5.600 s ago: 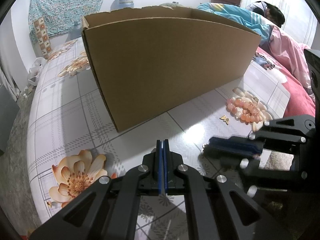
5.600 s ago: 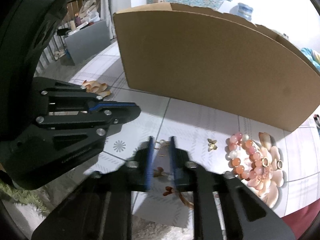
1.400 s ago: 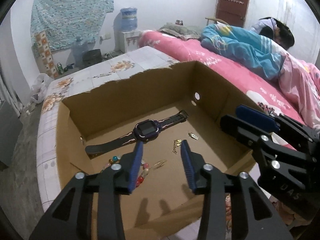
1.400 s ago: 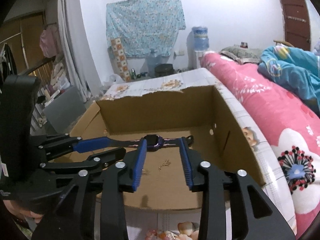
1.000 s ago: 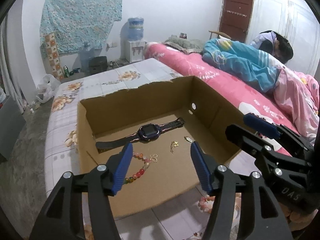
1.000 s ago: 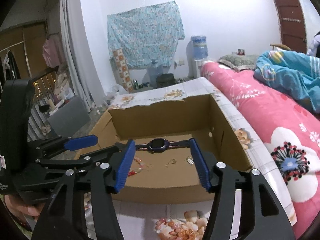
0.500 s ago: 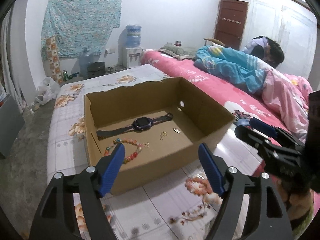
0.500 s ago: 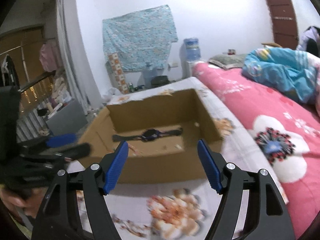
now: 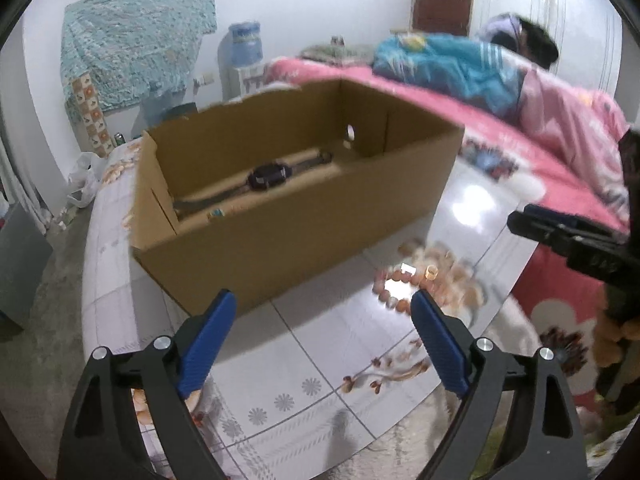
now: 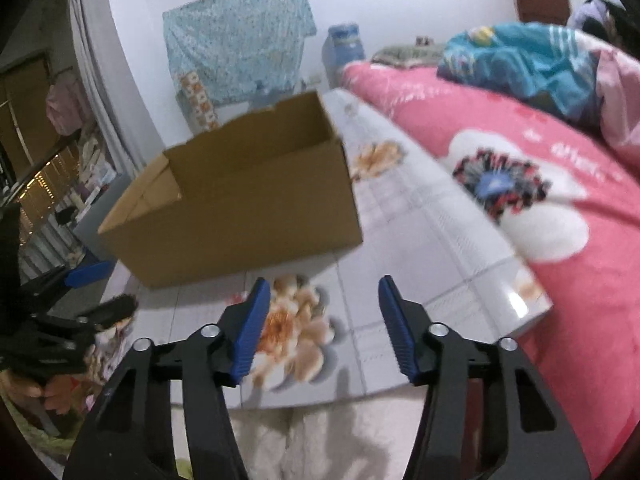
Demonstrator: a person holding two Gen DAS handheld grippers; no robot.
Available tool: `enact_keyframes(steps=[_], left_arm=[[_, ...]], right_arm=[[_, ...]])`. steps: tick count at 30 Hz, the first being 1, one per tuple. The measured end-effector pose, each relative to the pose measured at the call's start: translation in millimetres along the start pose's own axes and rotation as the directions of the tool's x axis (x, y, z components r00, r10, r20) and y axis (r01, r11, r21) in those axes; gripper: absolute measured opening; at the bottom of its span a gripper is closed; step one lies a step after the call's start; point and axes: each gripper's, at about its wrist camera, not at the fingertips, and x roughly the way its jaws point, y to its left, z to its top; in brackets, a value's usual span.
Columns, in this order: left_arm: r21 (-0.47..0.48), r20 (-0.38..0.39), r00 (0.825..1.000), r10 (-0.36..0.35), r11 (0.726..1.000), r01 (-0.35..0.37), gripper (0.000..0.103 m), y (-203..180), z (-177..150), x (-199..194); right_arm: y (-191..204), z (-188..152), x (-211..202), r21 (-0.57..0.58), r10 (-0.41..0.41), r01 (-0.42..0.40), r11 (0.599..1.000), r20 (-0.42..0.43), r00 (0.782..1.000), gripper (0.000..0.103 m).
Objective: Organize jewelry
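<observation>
An open cardboard box (image 9: 304, 216) stands on the tiled table (image 9: 328, 364); a dark wristwatch (image 9: 269, 175) lies on its floor, and a bit of beads shows at the near wall. To the right of the box, on the table, lies a pink bead bracelet (image 9: 400, 284) with a gold ring (image 9: 430, 272) beside it. My left gripper (image 9: 324, 324) hovers in front of the box, its jaws opening wide with nothing between them. My right gripper (image 10: 324, 314) hangs over the table's front right part, its jaws closing, also with nothing in them. The box (image 10: 240, 200) sits ahead and left of it.
A bed with a pink flowered cover (image 10: 560, 184) runs along the table's right side; a person under a blue blanket (image 9: 460, 68) lies on it. The table's front edge (image 9: 360, 444) meets a pale rug. A water dispenser (image 9: 244, 46) stands at the back wall.
Both grippers have drawn back from over the box and sunk toward the table in front of it. The left jaws have spread wider; the right jaws have narrowed since half a second ago.
</observation>
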Motion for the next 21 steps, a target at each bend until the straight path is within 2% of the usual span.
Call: enact_keyframes(steps=[1, 5, 9, 14, 17, 21], left_arm=[[0.013, -0.009, 1.000, 0.007, 1.000, -0.007, 0.087, -3, -1, 7], [0.063, -0.011, 1.000, 0.025, 0.998, -0.024, 0.087, -18, -2, 23], [0.115, -0.011, 0.998, -0.065, 0.991, 0.066, 0.086, -39, 1, 33], [0.242, -0.017, 0.995, -0.103, 0.965, 0.104, 0.063, -71, 1, 46], [0.297, -0.049, 0.993, -0.103, 0.948, 0.113, 0.057, -84, 0, 60], [0.321, -0.088, 0.989, -0.119, 0.936, 0.141, 0.047, -89, 0, 71]], right_arm=[[1, -4, 4, 0.002, 0.014, -0.014, 1.000, -0.020, 1.000, 0.042], [1, -14, 19, 0.011, 0.044, -0.043, 0.999, -0.081, 0.996, 0.036], [-7, -15, 27, 0.038, 0.054, -0.051, 0.998, -0.101, 0.993, 0.033], [-19, -12, 29, 0.063, 0.080, -0.075, 0.995, -0.090, 0.993, 0.031], [-23, -12, 30, 0.075, 0.083, -0.077, 0.994, -0.089, 0.993, 0.031], [-30, -12, 33, 0.097, 0.091, -0.082, 0.992, -0.089, 0.992, 0.031]])
